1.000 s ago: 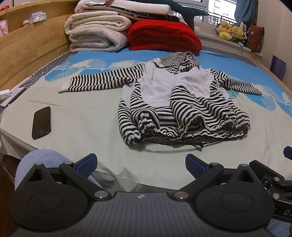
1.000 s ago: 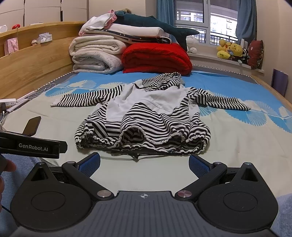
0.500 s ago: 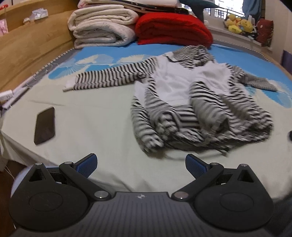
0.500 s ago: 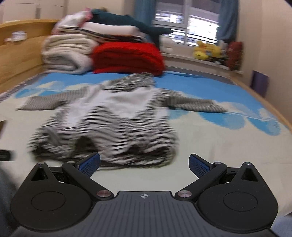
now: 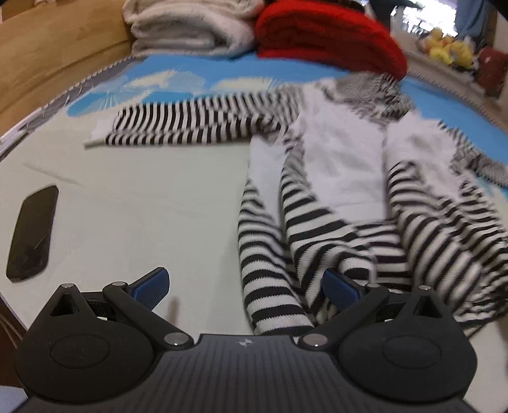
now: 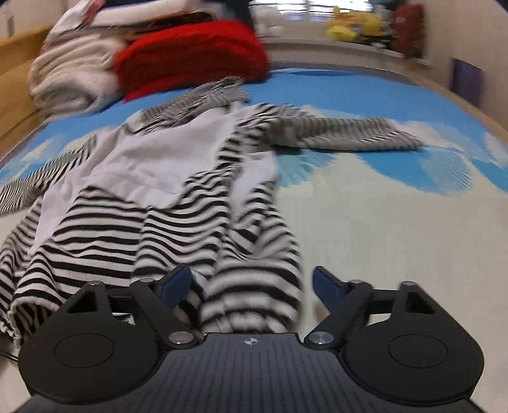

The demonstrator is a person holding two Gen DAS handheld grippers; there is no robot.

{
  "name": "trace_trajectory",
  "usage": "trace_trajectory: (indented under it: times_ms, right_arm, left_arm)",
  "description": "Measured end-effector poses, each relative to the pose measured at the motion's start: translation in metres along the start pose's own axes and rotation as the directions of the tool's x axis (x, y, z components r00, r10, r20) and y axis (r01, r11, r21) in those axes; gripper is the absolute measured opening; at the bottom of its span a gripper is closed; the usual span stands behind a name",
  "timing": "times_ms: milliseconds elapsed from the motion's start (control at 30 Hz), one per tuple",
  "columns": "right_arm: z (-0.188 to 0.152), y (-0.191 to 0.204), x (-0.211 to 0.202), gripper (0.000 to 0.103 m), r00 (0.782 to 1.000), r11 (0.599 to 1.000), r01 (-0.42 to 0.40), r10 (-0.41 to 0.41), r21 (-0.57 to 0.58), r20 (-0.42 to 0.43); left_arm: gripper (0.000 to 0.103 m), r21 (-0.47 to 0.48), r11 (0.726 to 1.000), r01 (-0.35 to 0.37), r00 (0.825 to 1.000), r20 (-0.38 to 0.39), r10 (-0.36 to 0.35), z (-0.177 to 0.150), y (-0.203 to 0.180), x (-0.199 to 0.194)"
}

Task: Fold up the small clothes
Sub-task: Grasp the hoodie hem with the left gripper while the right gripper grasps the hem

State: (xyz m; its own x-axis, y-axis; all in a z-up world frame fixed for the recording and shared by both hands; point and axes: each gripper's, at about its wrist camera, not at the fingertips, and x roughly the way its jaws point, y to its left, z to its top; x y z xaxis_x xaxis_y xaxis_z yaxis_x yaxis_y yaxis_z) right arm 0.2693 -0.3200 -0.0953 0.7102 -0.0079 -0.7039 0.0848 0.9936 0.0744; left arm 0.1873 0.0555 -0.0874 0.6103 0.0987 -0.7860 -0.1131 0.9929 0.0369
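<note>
A black-and-white striped hooded top [image 5: 333, 178] with a plain white chest lies spread on the bed, sleeves out to both sides, its hem bunched nearest me. My left gripper [image 5: 246, 286] is open, low over the hem's left corner, which lies between its blue pads [image 5: 149, 284]. In the right wrist view the same top [image 6: 165, 197] fills the left and centre. My right gripper [image 6: 252, 284] is open, its jaws either side of the hem's right corner. Neither jaw pair has closed on the cloth.
A black phone [image 5: 31, 232] lies on the sheet at the left. Folded white blankets [image 5: 190, 28] and a red blanket [image 5: 327, 31] are stacked at the head of the bed. A wooden bed frame [image 5: 47, 54] runs along the left. Plush toys [image 6: 352, 25] sit on the windowsill.
Both grippers have moved forward and down from the bed's front edge to the top's hem. The jaws have stayed open. The top has not moved.
</note>
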Motion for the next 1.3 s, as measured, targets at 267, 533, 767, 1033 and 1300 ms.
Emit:
trace_trajectory:
  times_ms: [267,533,767,1033,1300]
  right_arm:
    - [0.026,-0.024,-0.014,0.007,0.999,0.987,0.018,-0.013,0.161,-0.030]
    - [-0.013,-0.101,-0.031,0.001,0.979,0.941,0.181,-0.144,0.287,-0.144]
    - [-0.030,-0.069,-0.033,0.001,0.968,0.969,0.234,-0.226,0.074,-0.111]
    - [-0.051,-0.062,-0.097,0.000,0.987,0.991,0.130,-0.126,0.040,-0.099]
    - [-0.094,-0.059,-0.136,0.002,0.993,0.995,-0.013,0.024,0.096,-0.117]
  left_arm:
    - [0.103,0.010,0.999,0.050,0.996,-0.074,-0.049,0.000,-0.018,0.026]
    - [0.103,-0.052,0.989,0.135,0.979,-0.147,-0.141,-0.002,-0.021,0.035]
    - [0.017,-0.041,0.946,0.322,0.940,-0.110,-0.324,0.000,-0.024,0.021]
    - [0.007,-0.041,0.977,0.210,0.965,-0.154,-0.214,-0.003,0.020,-0.014]
    - [0.027,-0.050,0.971,0.233,0.960,-0.150,-0.238,-0.006,0.054,-0.031]
